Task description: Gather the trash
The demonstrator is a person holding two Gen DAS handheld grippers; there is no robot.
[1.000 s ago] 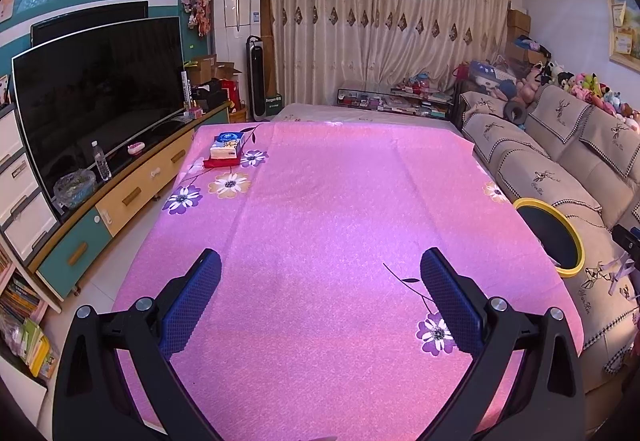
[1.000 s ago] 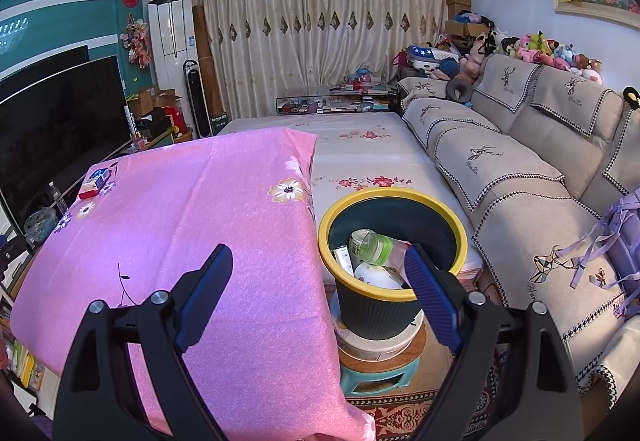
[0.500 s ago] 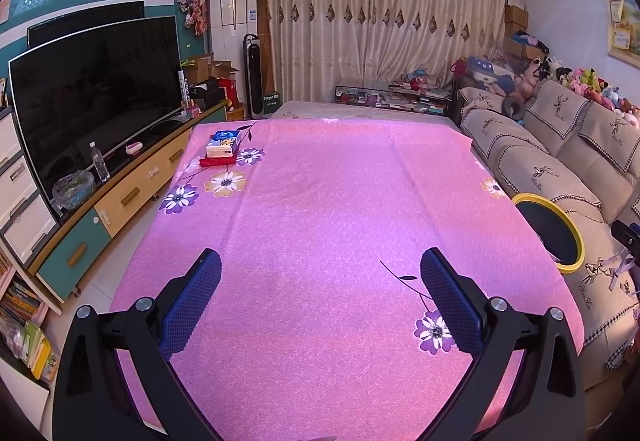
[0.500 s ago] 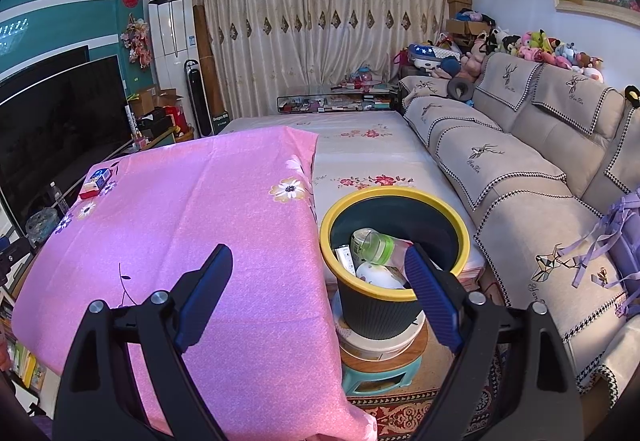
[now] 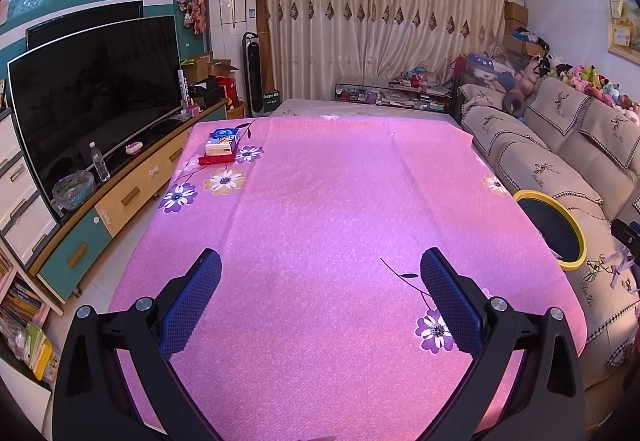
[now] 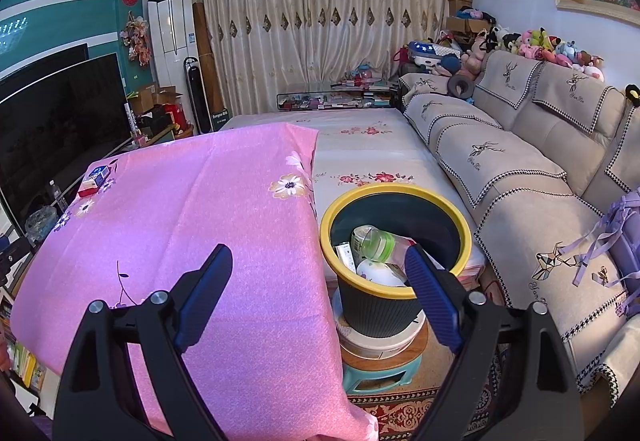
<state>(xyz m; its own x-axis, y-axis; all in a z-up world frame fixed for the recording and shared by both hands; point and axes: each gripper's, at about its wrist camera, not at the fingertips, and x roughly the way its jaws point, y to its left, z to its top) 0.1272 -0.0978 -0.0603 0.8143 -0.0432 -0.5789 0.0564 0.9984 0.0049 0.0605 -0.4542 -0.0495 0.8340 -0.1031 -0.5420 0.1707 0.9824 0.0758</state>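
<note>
Across the middle of the room we see the table under its pink floral cloth (image 5: 320, 225), the sofa (image 6: 520, 169) to its right. Just beside the table's right edge stands our yellow-rimmed bin (image 6: 394, 315), holding a bottle (image 6: 370, 241) and other trash. Our left gripper (image 5: 320, 273) and right gripper (image 6: 318, 269) both hang spread wide, holding nothing.
</note>
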